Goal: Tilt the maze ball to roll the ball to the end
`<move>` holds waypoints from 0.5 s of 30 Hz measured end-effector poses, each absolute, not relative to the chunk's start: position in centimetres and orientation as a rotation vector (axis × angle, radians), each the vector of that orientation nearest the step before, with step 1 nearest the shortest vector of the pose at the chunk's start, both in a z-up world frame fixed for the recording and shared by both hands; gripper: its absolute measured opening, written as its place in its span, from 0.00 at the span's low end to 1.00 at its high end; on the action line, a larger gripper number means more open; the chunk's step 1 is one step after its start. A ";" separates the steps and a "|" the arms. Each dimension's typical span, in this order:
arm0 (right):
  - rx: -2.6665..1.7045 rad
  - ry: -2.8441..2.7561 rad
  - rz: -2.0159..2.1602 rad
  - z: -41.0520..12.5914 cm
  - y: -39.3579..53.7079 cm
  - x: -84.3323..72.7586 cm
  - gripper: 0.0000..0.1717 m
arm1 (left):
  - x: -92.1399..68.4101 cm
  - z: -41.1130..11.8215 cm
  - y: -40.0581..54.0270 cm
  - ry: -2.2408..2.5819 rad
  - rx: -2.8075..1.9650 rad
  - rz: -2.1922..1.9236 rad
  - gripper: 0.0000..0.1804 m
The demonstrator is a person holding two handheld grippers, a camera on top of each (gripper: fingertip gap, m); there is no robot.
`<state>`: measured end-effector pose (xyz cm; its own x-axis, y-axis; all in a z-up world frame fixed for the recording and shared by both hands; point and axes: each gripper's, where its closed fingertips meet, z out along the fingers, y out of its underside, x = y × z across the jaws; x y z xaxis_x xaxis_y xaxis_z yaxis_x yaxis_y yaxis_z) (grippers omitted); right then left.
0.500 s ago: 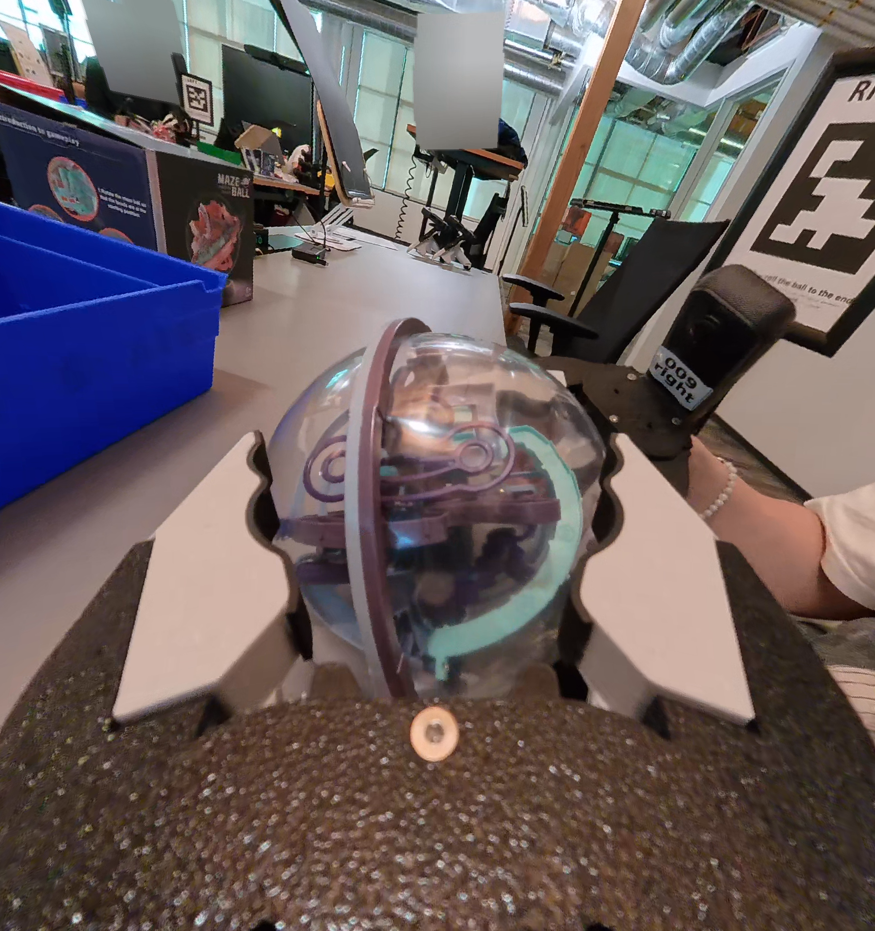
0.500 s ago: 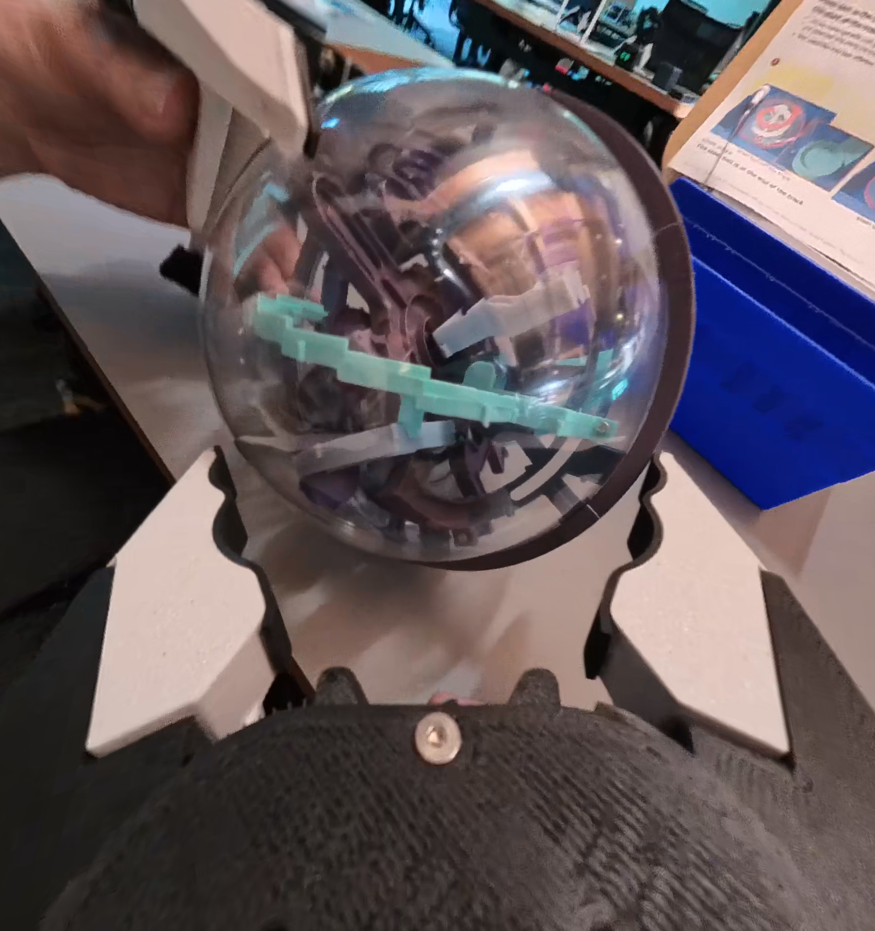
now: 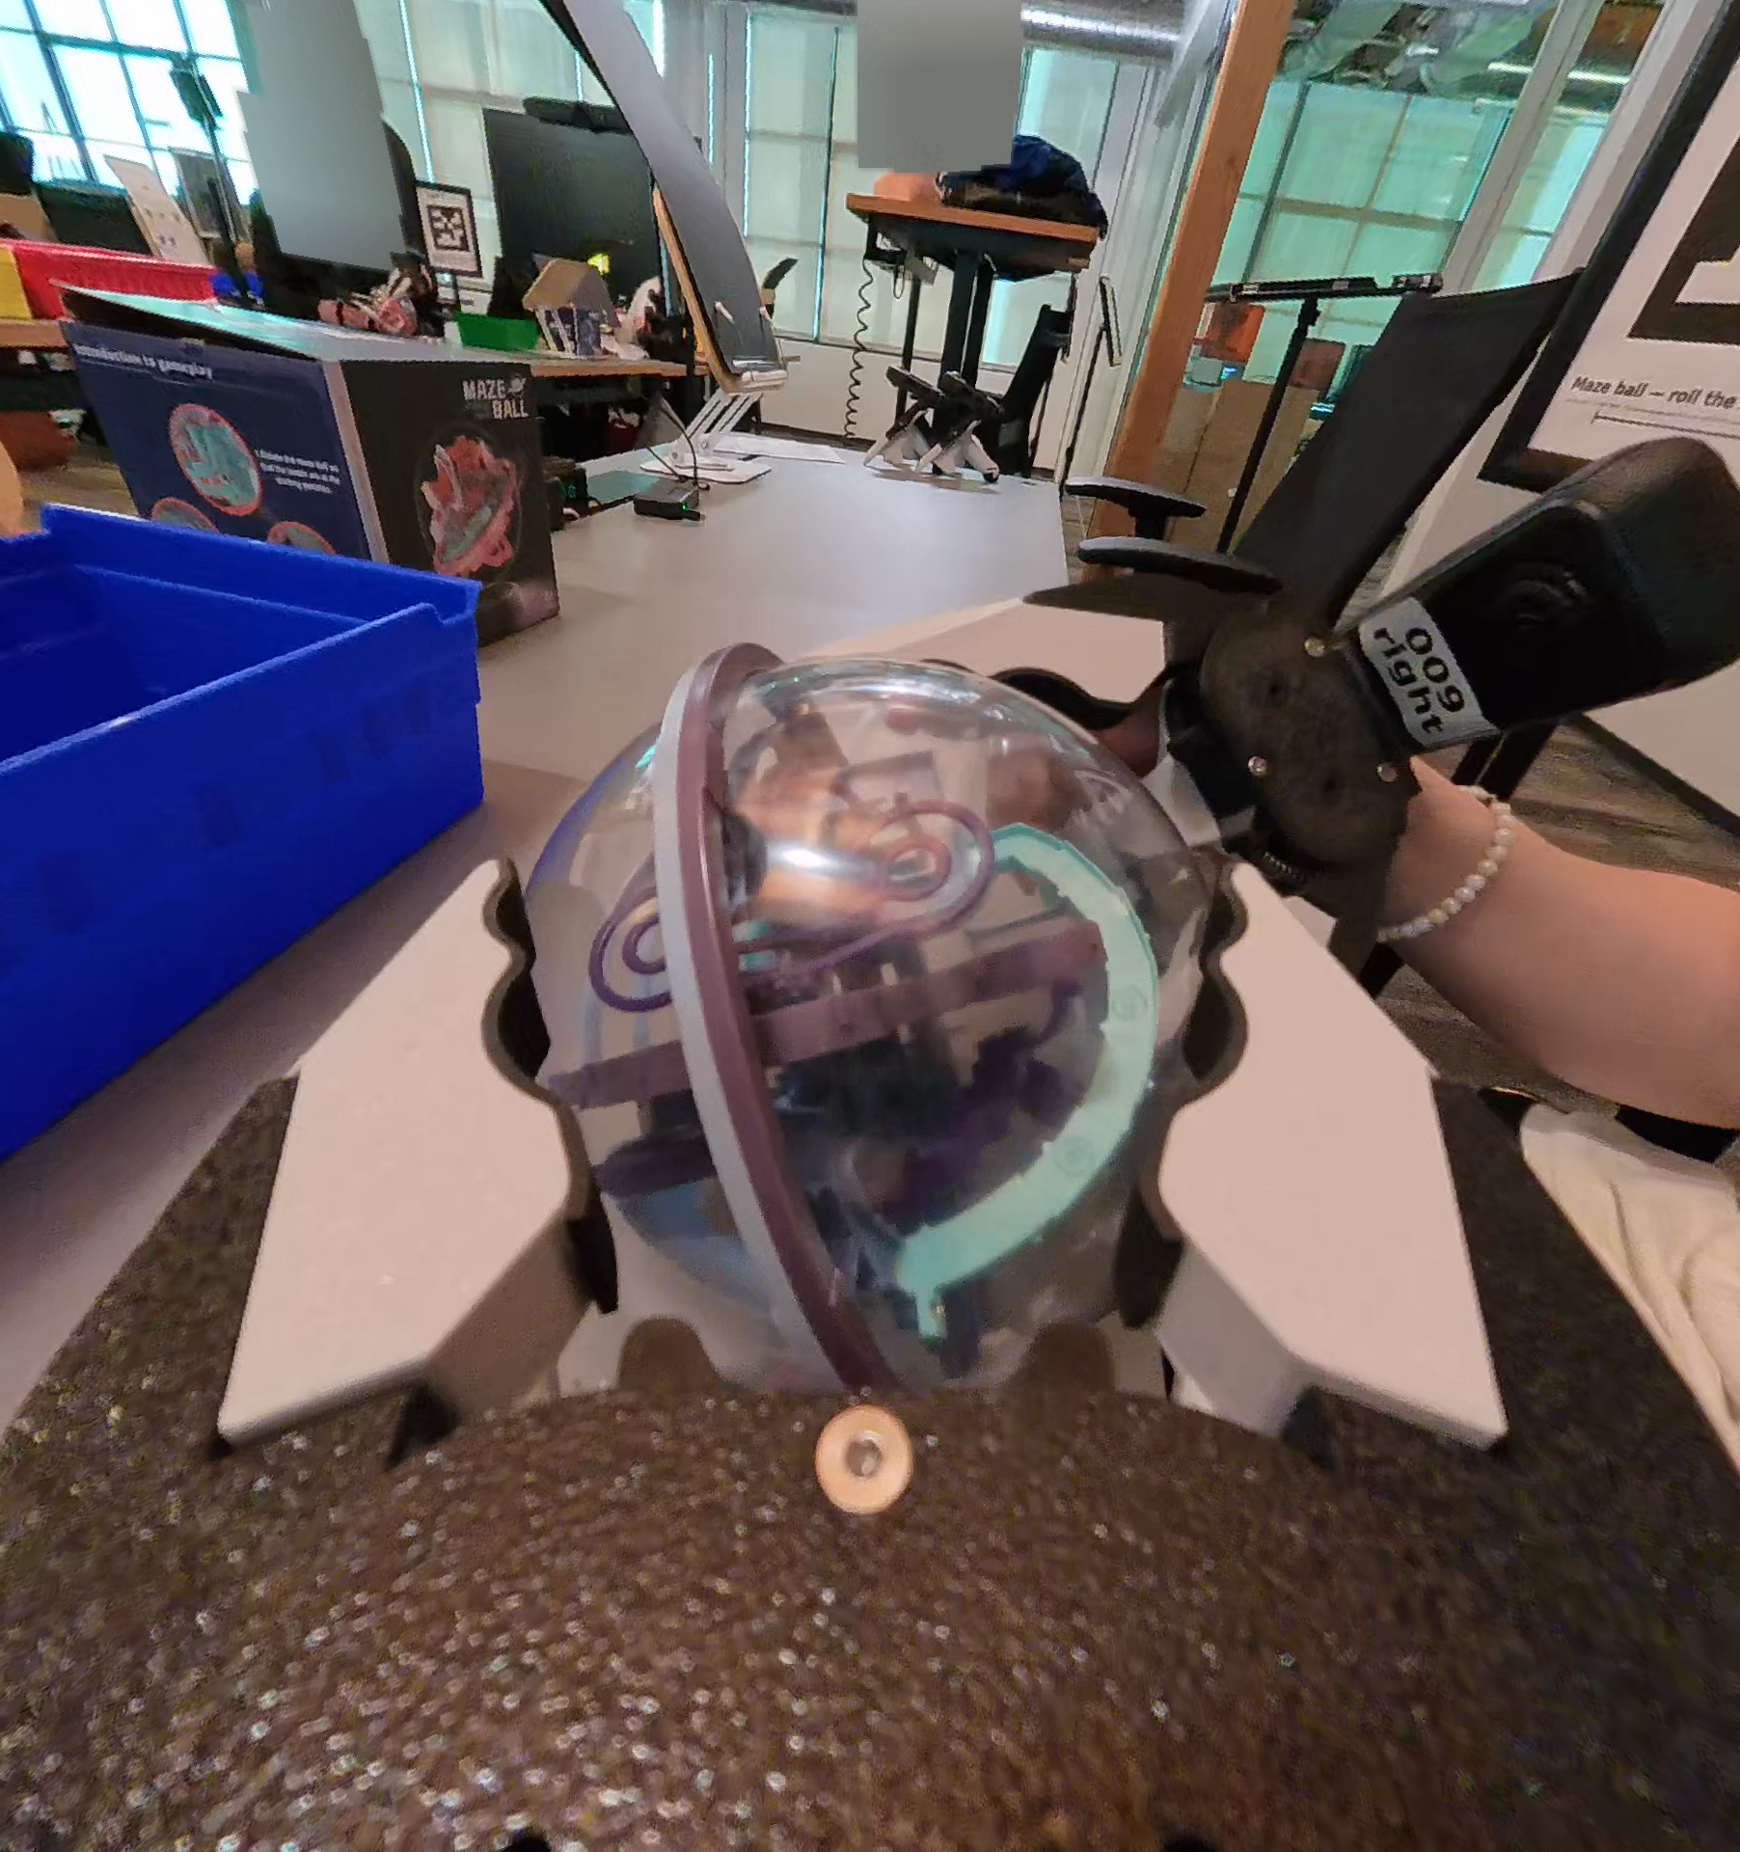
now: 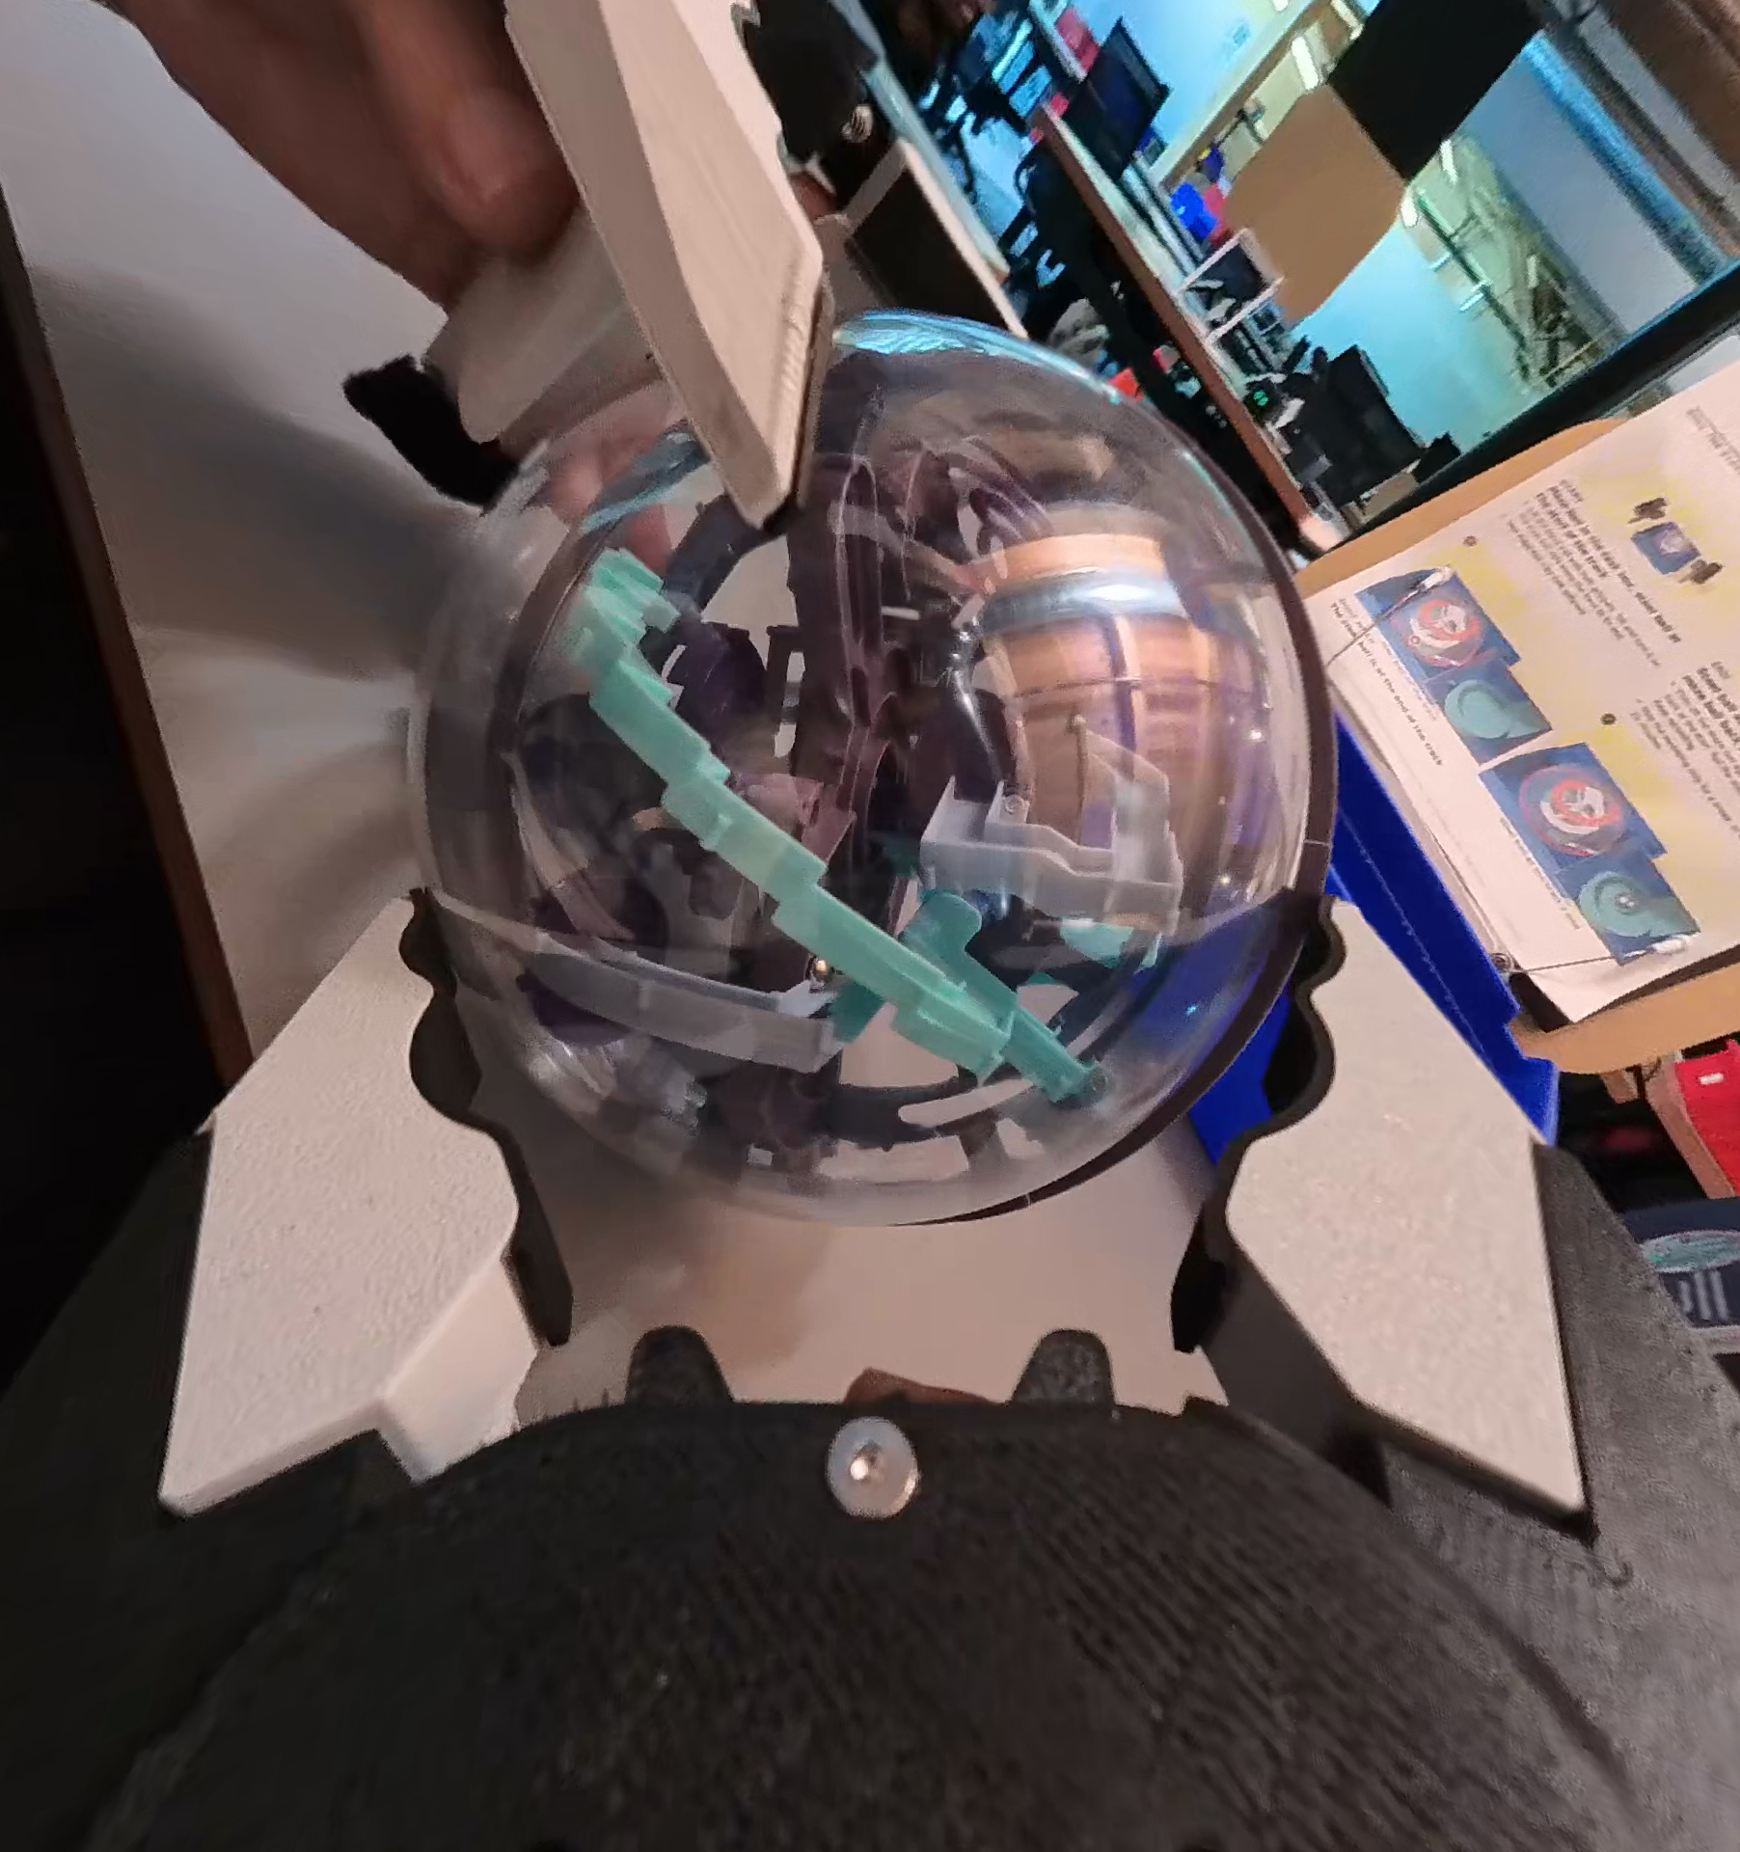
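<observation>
The maze ball (image 3: 876,1002) is a clear sphere with a purple rim, holding purple, grey and teal tracks. It is held above the grey table (image 3: 826,561). My left gripper (image 3: 866,882) is shut on it, with both grey fingers pressed on its sides. In the right wrist view the ball (image 4: 876,762) fills the span between my right gripper's (image 4: 871,932) fingertips, and both tips touch its sides. A small metal ball (image 4: 820,967) sits beside the teal stepped track (image 4: 746,832). A left finger (image 4: 706,251) presses on the sphere's top left. The right gripper's body (image 3: 1347,742) shows behind the ball.
A blue bin (image 3: 175,782) stands on the table to the left, with the game's dark box (image 3: 345,461) behind it. An instruction sheet on a board (image 4: 1598,722) stands by the bin. A black chair (image 3: 1347,501) and a framed sign (image 3: 1698,251) are at the right. A person's forearm (image 3: 1598,982) holds the right gripper.
The sphere has turned in the grasp, so the rim and the teal track lie more slanted. My right gripper has come closer, and its tips now sit against the ball's sides.
</observation>
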<state>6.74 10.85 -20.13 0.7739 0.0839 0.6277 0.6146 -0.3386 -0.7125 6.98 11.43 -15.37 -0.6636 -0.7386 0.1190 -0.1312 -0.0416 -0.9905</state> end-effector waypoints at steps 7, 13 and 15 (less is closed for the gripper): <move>-1.824 -0.404 -0.636 -20.0 10.6 6.7 0.92 | 7.1 -15.4 11.5 1.750 -0.949 -1.827 0.71; -1.789 -0.326 -0.688 -19.8 10.6 6.4 0.92 | 7.4 -14.7 12.1 1.676 -0.979 -1.877 0.68; -1.777 -0.295 -0.694 -19.8 10.6 6.4 0.92 | 7.6 -14.5 12.5 1.638 -1.002 -1.884 0.69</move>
